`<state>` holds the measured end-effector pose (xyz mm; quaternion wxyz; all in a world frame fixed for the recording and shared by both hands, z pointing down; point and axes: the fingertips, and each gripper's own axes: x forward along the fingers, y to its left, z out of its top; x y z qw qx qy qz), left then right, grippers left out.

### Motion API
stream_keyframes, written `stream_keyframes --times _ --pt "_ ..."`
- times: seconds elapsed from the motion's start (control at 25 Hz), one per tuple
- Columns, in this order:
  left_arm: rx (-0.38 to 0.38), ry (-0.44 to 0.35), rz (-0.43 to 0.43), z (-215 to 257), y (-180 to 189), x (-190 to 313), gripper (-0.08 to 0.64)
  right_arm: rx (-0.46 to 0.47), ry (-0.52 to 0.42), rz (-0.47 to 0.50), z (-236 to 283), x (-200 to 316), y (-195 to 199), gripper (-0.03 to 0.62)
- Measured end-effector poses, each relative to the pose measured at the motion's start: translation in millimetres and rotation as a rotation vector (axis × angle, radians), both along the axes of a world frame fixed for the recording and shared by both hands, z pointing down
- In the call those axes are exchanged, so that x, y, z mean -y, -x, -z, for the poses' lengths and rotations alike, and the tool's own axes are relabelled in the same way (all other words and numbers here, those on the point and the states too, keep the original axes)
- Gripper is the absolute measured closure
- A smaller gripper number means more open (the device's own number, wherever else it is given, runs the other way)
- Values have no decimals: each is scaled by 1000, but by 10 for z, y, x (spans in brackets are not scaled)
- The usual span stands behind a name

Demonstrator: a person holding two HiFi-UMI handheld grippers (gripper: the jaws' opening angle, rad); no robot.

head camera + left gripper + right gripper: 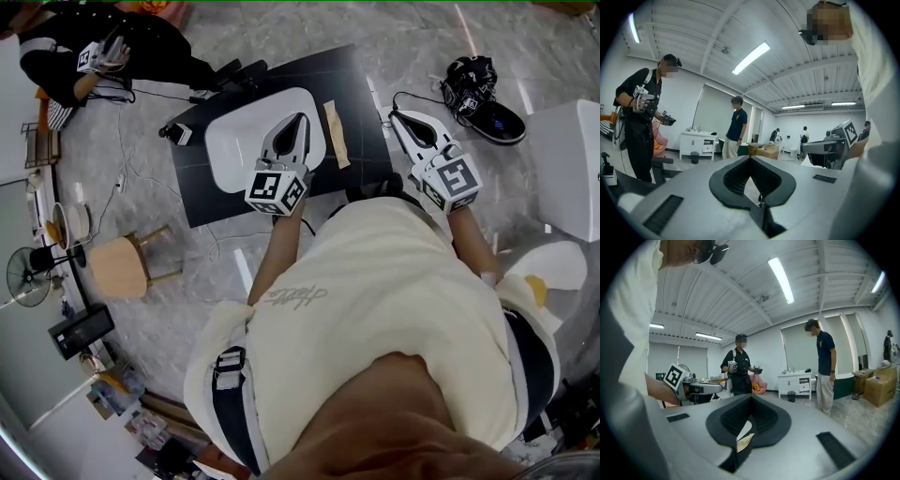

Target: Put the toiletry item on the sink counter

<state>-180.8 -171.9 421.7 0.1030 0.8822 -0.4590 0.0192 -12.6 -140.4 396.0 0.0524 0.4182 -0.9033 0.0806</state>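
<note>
Marble floor (422, 37) around black mat (352, 80), left gripper (298, 120) over basin (230, 141), right gripper (398, 114) beside mat, fingers (736, 178) pressed together

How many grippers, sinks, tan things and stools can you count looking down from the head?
Grippers: 2, left gripper and right gripper
White sink basin: 1
Tan flat item: 1
Wooden stool: 1
Total: 5

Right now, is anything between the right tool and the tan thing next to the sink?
Nothing visible. The shut right tool sits just right of the tan flat item, with only bare black counter between them.
</note>
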Motion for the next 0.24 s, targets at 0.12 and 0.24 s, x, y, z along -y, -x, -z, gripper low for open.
stream_keyframes --times 0.12,0.24 --pt "-4 12 2 -33 -9 17 555 -6 4 9 -16 28 30 598" --pt "-4 6 -3 -19 -29 75 555 -17 1 27 -23 76 77 598"
